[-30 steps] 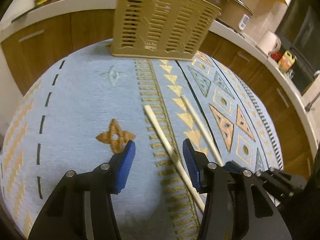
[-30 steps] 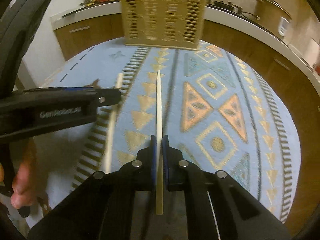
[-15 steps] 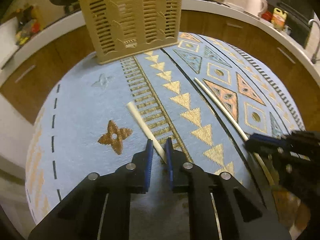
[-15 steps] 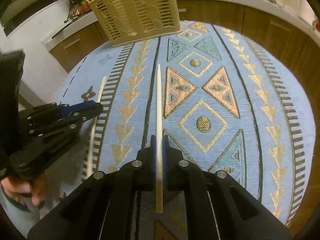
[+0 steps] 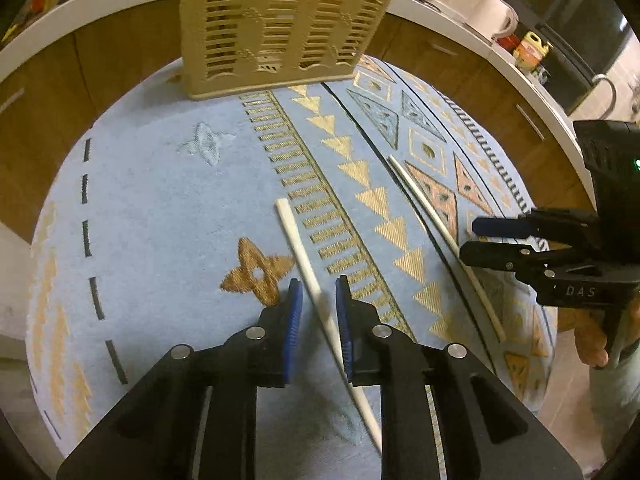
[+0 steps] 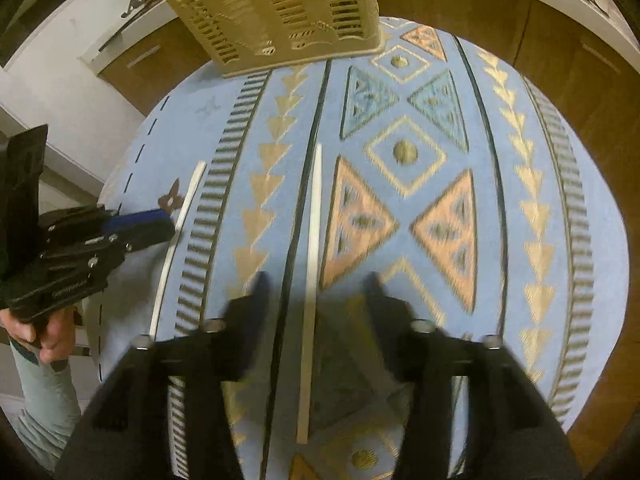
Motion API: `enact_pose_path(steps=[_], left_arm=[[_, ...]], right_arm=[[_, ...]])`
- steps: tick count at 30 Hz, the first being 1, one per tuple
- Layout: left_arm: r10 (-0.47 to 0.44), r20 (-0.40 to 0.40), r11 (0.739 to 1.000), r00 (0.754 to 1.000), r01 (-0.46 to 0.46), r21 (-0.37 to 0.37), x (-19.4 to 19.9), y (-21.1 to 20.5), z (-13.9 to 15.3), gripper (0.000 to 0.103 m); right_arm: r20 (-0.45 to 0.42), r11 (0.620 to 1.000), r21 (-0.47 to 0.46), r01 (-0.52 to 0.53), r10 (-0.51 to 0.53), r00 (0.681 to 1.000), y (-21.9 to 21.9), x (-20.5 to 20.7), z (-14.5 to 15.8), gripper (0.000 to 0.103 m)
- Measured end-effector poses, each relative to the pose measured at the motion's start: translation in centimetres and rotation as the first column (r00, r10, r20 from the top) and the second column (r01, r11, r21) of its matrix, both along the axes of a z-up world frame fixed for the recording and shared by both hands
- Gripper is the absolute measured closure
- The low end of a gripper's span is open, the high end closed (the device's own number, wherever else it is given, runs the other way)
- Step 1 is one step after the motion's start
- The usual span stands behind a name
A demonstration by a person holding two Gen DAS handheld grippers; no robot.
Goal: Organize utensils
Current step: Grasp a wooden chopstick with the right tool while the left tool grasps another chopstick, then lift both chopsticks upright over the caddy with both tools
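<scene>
Two pale chopsticks lie on the patterned blue tablecloth (image 5: 152,200). The left chopstick (image 5: 308,272) runs between the fingers of my left gripper (image 5: 318,304), whose jaws stand a little apart around it, with a gap on each side. The right chopstick (image 6: 313,264) lies between the wide-open, blurred fingers of my right gripper (image 6: 316,292). It also shows in the left wrist view (image 5: 436,228), with the right gripper (image 5: 476,236) beside it. The tan slotted utensil holder (image 5: 280,24) stands at the far edge of the table; it also shows in the right wrist view (image 6: 280,12).
The round table is ringed by brown cabinets with a white counter (image 5: 460,20). A bottle (image 5: 532,50) and appliances stand on the counter at right. The left gripper (image 6: 92,248) shows at the left in the right wrist view.
My right gripper has opened wide and let go of its chopstick, which now lies on the cloth. My left gripper's jaws have parted slightly around the other chopstick.
</scene>
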State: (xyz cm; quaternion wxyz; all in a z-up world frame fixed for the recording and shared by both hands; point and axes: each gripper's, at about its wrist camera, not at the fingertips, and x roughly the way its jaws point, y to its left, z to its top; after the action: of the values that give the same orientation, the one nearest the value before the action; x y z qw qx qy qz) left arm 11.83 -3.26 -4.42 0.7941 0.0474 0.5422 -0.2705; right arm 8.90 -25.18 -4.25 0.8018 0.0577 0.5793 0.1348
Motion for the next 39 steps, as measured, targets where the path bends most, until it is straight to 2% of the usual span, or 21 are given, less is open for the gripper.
enact_pose_path(steps=[5,7,11,16,17,18,19,20,21,22,24,26,29,32,38,39], left_arm=[[0.03,-0.043,0.998,0.999,-0.027,0.055,1.2,-0.7,-0.4,0.086],[0.037,-0.059,0.997,0.998,-0.033,0.07,1.7,-1.1,-0.4,0.086],[0.036,-0.076,0.992,0.996,-0.027,0.12,2.8,-2.1,-0.4,0.086],[0.023,-0.074,0.984,0.997,-0.009,0.18,3.5,-3.3,-0.5,0.086],[0.018,-0.073,0.981,0.997,-0.003,0.193,3.5,-3.5,-0.5,0.086],[0.012,-0.072,0.979,0.997,0.003,0.205,3.5,-3.9,-0.5,0.086],[0.01,-0.068,0.976,0.998,0.005,0.218,3.5,-4.2,-0.6,0.086],[0.009,-0.06,0.972,0.998,0.006,0.235,3.5,-4.5,-0.6,0.086],[0.006,-0.045,0.965,0.999,0.006,0.264,3.4,-4.8,-0.6,0.089],[0.003,-0.025,0.957,1.0,0.004,0.292,3.3,-5.1,-0.7,0.097],[0.006,-0.002,0.954,1.0,-0.005,0.301,3.1,-5.3,-0.7,0.098],[0.021,0.008,0.964,1.0,-0.022,0.265,3.1,-5.1,-0.5,0.1],[0.046,0.072,0.987,0.996,-0.056,0.149,2.6,-3.9,1.0,0.1],[0.072,0.138,0.996,0.988,-0.078,0.039,1.8,-2.7,3.3,0.1],[0.112,0.294,0.99,0.949,-0.083,-0.11,-0.4,-1.4,7.7,0.1],[0.121,0.331,0.988,0.936,-0.081,-0.131,-0.9,-1.1,8.5,0.1]], right_arm=[[-0.047,0.998,-0.023,-0.057,0.056,0.997,0.9,2.5,0.3,0.057],[-0.083,0.997,-0.027,-0.072,0.07,0.994,1.2,3.5,-0.1,0.069],[-0.113,0.995,-0.059,-0.079,0.072,0.991,1.6,4.8,-0.6,0.07],[-0.134,0.984,-0.123,-0.128,0.111,0.985,3.1,5.2,-0.7,0.075],[-0.137,0.981,-0.134,-0.139,0.121,0.983,3.5,5.3,-0.7,0.079],[-0.142,0.979,-0.143,-0.149,0.128,0.982,4.0,5.3,-0.8,0.088],[-0.144,0.973,-0.166,-0.16,0.137,0.98,4.3,5.4,-0.8,0.093],[-0.143,0.969,-0.181,-0.167,0.142,0.98,4.8,5.4,-0.8,0.095],[-0.139,0.965,-0.198,-0.175,0.149,0.979,5.1,5.4,-0.8,0.097],[-0.135,0.962,-0.204,-0.183,0.158,0.978,5.3,5.3,-0.8,0.098],[-0.126,0.961,-0.205,-0.186,0.162,0.979,5.8,5.2,-0.9,0.098],[-0.105,0.967,-0.181,-0.178,0.161,0.981,5.7,5.0,-0.5,0.099],[-0.043,0.977,-0.135,-0.165,0.161,0.986,4.9,3.9,1.0,0.099],[0.041,0.984,-0.087,-0.156,0.16,0.986,4.3,2.6,3.0,0.099],[0.256,0.989,-0.015,-0.145,0.144,0.956,2.2,-1.1,7.4,0.099],[0.284,0.99,-0.006,-0.143,0.139,0.949,3.0,-1.4,7.9,0.099]])
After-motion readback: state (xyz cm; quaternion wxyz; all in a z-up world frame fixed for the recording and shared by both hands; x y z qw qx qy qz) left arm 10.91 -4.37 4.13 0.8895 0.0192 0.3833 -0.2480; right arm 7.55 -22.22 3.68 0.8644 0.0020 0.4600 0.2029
